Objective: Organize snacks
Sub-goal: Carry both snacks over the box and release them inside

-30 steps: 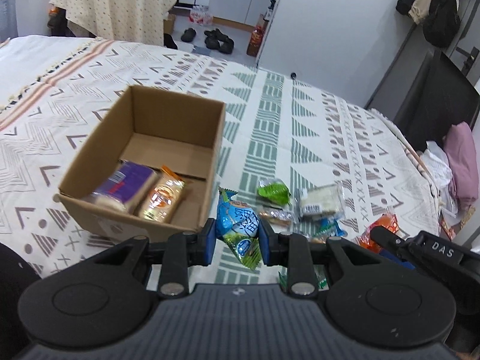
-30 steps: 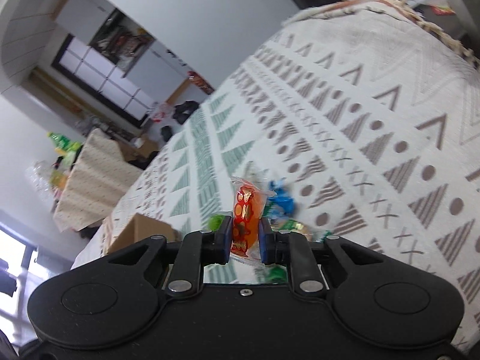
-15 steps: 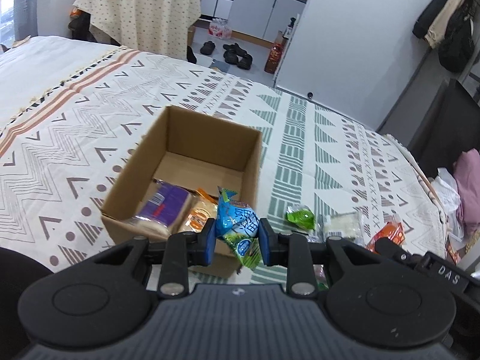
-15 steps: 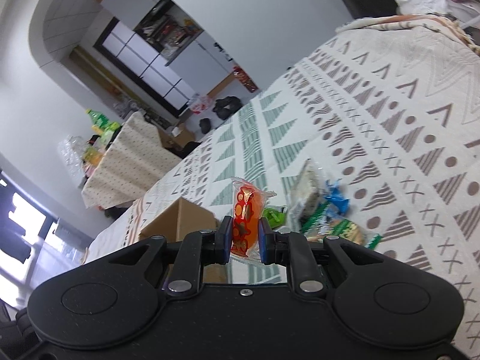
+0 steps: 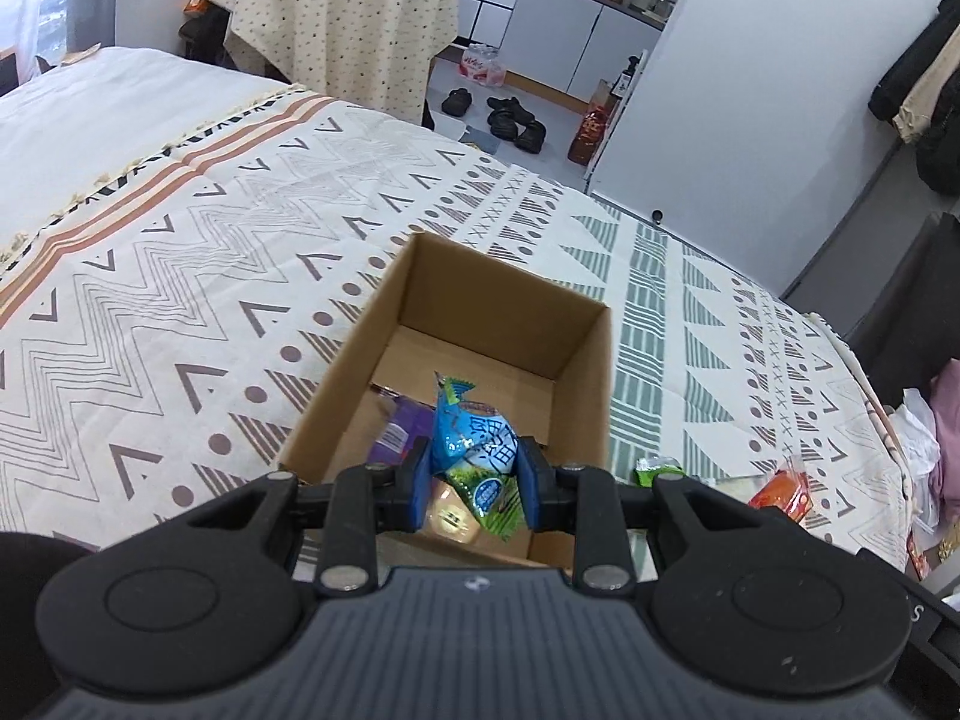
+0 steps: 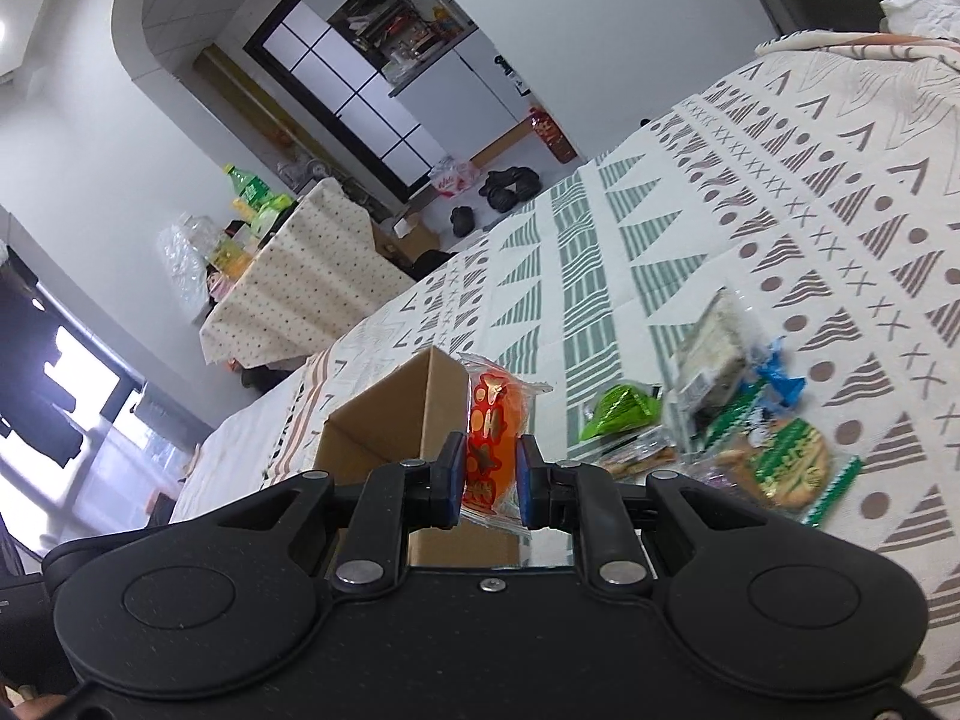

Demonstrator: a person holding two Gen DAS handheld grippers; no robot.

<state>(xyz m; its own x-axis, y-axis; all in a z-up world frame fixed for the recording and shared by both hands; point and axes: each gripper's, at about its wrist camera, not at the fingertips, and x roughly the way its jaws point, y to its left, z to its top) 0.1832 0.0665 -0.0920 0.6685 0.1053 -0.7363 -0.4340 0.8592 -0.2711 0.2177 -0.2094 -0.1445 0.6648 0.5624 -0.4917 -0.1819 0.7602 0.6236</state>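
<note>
An open cardboard box [image 5: 576, 354] sits on the patterned bedspread [image 5: 180, 276], with a purple packet [image 5: 393, 435] and a pale orange one [image 5: 450, 513] lying inside. My left gripper [image 5: 474, 474] hangs over the box's near end, shut on a blue and green snack packet [image 5: 474, 450]. In the right wrist view my right gripper [image 6: 492, 471] is shut on an orange-red snack packet [image 6: 492, 432], held right of the box [image 6: 396, 414]. Several loose snacks lie on the bedspread to the right, among them a green packet [image 6: 621, 411] and a green-striped biscuit pack [image 6: 786, 462].
A green packet [image 5: 657, 471] and an orange pack [image 5: 783, 492] lie right of the box. A cloth-covered table [image 5: 336, 18] with bottles stands beyond the bed, shoes [image 5: 510, 117] on the floor. Clothes and bags pile at the bed's right edge [image 5: 924, 438].
My left gripper has carried the blue packet left, from over the loose snacks to over the box. The right gripper with the orange-red packet has drawn closer to the box and rolled.
</note>
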